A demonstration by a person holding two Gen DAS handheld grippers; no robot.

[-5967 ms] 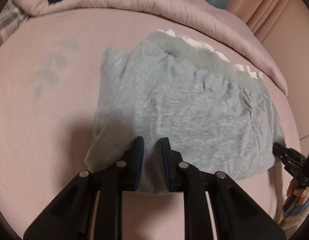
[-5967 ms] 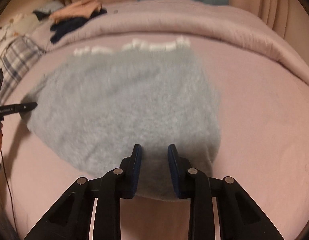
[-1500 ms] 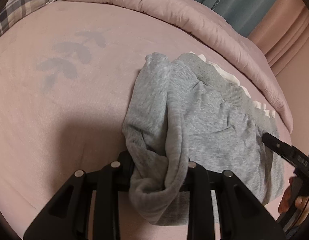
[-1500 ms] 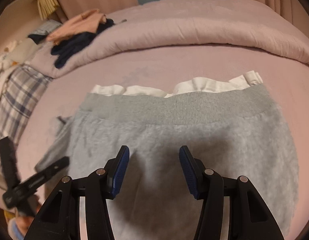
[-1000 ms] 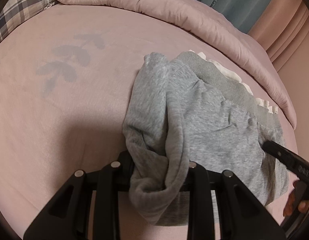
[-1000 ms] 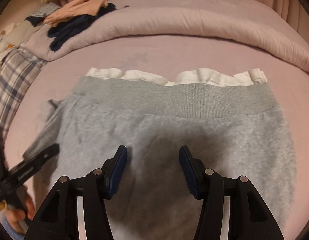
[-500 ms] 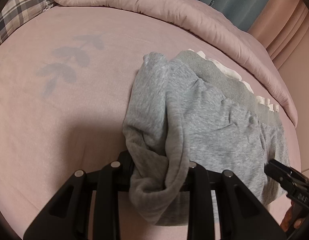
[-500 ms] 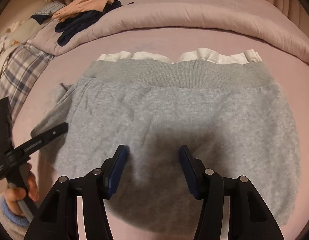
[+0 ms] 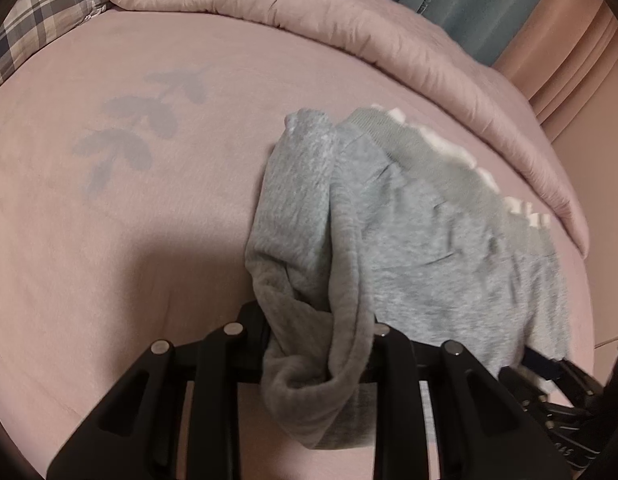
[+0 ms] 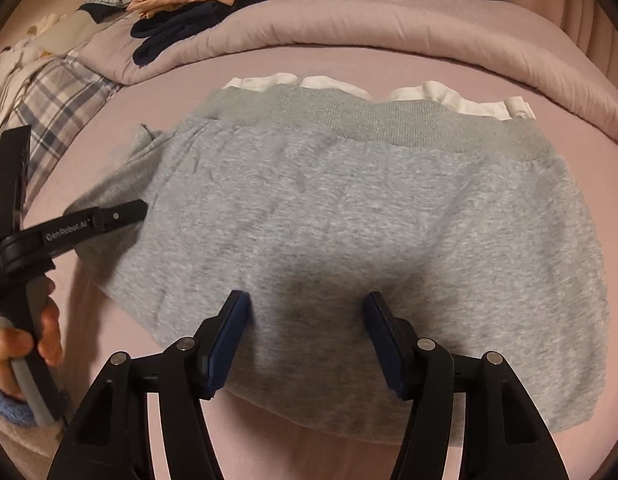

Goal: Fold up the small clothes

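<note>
A grey sweatshirt [image 10: 349, 216] with a ribbed hem and a white layer [image 10: 449, 98] showing beyond it lies folded on the pink bed sheet [image 9: 109, 240]. My left gripper [image 9: 317, 344] is shut on a bunched sleeve end of the grey sweatshirt [image 9: 309, 280], which drapes over and hides its fingertips. It also shows in the right wrist view [image 10: 125, 212] at the garment's left edge. My right gripper [image 10: 307, 340] is open and empty, its jaws wide apart just above the garment's near edge. It shows in the left wrist view [image 9: 549, 372] at the lower right.
A rolled pink duvet [image 10: 389, 20] runs along the far side of the bed. Dark and peach clothes [image 10: 189, 12] lie piled on it at the far left. A plaid pillow [image 10: 57, 96] sits at the left. Curtains [image 9: 469, 0] hang behind.
My right gripper has pulled back toward the near edge of the sweatshirt, still open. My left gripper keeps its hold on the bunched sleeve and has barely moved.
</note>
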